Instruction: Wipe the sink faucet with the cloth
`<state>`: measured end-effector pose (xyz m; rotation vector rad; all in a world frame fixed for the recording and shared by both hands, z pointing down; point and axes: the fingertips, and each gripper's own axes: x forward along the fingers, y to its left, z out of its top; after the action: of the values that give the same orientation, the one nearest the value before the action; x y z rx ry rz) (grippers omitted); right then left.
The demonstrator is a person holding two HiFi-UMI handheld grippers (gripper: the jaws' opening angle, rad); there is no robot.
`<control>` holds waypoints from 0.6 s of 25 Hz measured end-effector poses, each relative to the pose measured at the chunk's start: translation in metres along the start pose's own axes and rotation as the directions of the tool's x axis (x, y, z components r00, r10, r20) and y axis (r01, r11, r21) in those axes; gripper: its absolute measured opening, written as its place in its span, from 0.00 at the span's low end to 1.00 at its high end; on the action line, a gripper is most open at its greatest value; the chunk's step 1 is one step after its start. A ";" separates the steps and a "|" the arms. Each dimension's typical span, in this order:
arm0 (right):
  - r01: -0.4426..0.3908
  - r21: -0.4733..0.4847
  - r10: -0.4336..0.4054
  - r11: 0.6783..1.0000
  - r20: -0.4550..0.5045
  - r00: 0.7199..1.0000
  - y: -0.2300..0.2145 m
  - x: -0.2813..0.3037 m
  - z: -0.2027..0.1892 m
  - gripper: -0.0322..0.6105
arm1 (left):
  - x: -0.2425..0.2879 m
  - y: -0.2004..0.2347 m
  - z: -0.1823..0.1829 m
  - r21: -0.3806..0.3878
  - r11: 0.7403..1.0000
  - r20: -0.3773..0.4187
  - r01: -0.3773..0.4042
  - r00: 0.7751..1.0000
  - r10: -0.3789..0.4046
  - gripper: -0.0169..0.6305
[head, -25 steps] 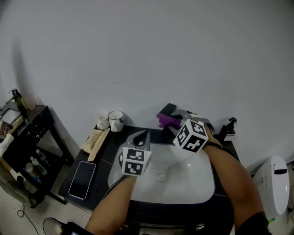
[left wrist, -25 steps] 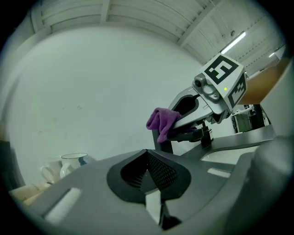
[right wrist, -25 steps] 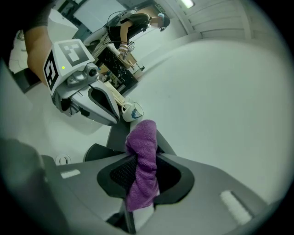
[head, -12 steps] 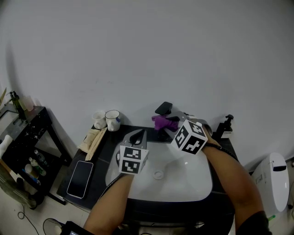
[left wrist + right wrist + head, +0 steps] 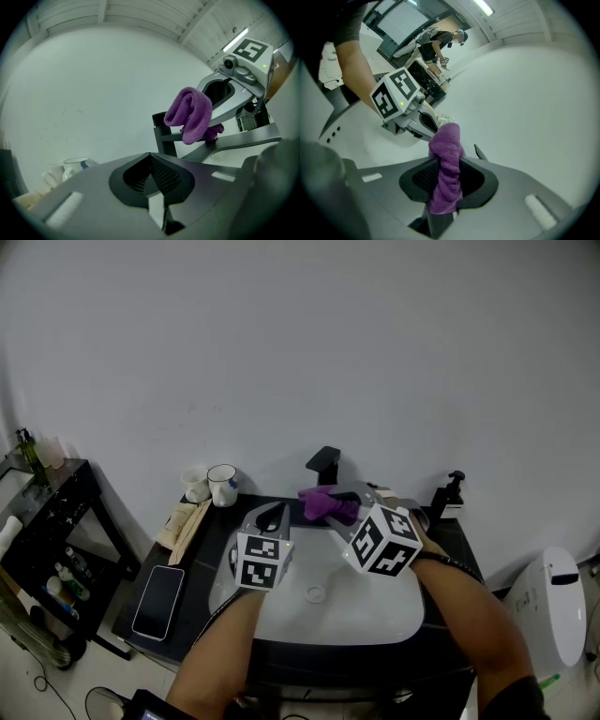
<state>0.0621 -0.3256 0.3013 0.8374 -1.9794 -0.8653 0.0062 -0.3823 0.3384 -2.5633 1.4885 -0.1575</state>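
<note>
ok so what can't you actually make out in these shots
Spout of the faucet: head view, covered by the purple cloth.
Whether cloth touches faucet: left gripper view, they overlap, cannot tell.
Label on the soap dispenser: head view, too small.
Front rim of the sink: head view, behind the forearms.

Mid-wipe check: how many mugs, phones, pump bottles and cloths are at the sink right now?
Mugs: 2
Phone: 1
Pump bottle: 1
Cloth: 1
Total: 5
</note>
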 end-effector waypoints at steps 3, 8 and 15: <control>0.001 -0.008 -0.001 1.000 0.010 1.000 0.010 -0.011 0.004 0.21 | 0.000 0.003 -0.002 -0.002 1.000 -0.009 -0.008 1.000 0.008 0.05; -0.032 -0.032 0.033 0.999 0.019 0.999 0.040 -0.026 0.007 0.21 | -0.002 0.005 -0.003 0.000 1.000 -0.009 -0.021 1.000 0.021 0.05; -0.044 -0.070 0.040 0.997 -0.054 0.998 0.072 -0.001 -0.027 0.21 | -0.003 0.007 -0.003 -0.006 1.000 -0.008 -0.027 1.000 0.027 0.05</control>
<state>0.0682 -0.2923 0.3708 0.7672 -1.9024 -0.8756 -0.0021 -0.3837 0.3399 -2.5490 1.5288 -0.1598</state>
